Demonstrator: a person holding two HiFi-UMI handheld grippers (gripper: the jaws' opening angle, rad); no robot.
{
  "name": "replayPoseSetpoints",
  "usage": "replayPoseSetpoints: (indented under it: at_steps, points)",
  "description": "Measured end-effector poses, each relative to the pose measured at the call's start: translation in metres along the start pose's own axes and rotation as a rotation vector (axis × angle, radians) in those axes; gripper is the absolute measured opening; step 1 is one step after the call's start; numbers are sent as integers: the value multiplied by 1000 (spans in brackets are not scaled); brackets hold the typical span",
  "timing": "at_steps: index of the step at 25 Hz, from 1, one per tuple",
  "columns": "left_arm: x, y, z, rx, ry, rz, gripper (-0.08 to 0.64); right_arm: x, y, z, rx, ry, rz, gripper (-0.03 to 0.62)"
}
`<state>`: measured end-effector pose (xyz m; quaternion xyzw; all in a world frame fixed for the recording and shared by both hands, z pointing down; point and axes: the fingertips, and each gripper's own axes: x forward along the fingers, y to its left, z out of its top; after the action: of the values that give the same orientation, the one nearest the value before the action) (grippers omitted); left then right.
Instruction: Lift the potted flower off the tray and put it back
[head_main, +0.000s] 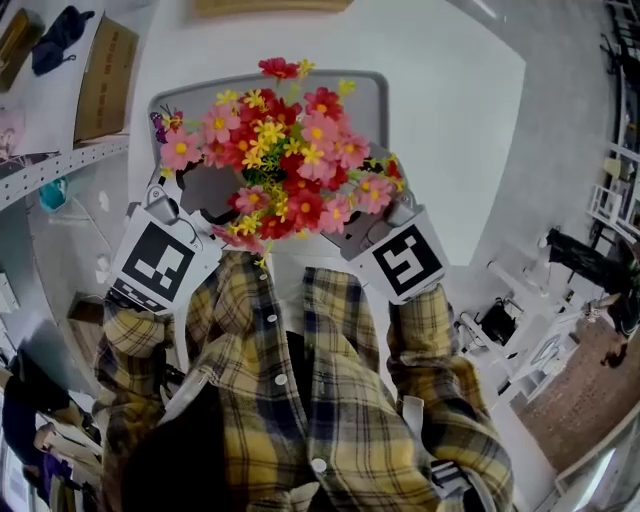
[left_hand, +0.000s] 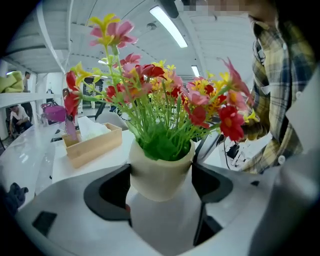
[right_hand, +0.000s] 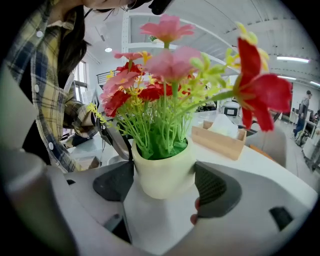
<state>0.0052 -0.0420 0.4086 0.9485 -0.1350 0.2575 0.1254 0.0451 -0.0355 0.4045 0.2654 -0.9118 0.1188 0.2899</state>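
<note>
The left tongs (left_hand: 161, 181) and right tongs (right_hand: 164, 180) both clamp the potted flower (head_main: 285, 160) over the tray (head_main: 372, 90). It seems mid-lift, so next comes a level lowering.

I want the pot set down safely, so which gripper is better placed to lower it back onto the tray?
Neither clearly. The left gripper and right gripper both clamp the pot from opposite sides over the tray, so probably lower with both.

I work at a white table (head_main: 450, 120). A wooden tissue box (left_hand: 92, 143) sits on its far side. Strip lights (left_hand: 168, 26) run overhead. Grey floor (head_main: 575, 110) lies right.
</note>
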Motion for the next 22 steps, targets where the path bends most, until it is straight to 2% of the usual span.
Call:
replayPoseSetpoints:
  at_steps: [11, 17, 22]
  points:
    - [6, 8, 2, 31, -47, 6, 371, 3, -9, 0, -26, -21, -49, 359]
    - [40, 9, -44, 23, -75, 12, 371, 28, -11, -49, -57, -14, -57, 359]
    - [28, 9, -23, 35, -104, 30, 371, 16, -12, -26, -91, -49, -71, 359]
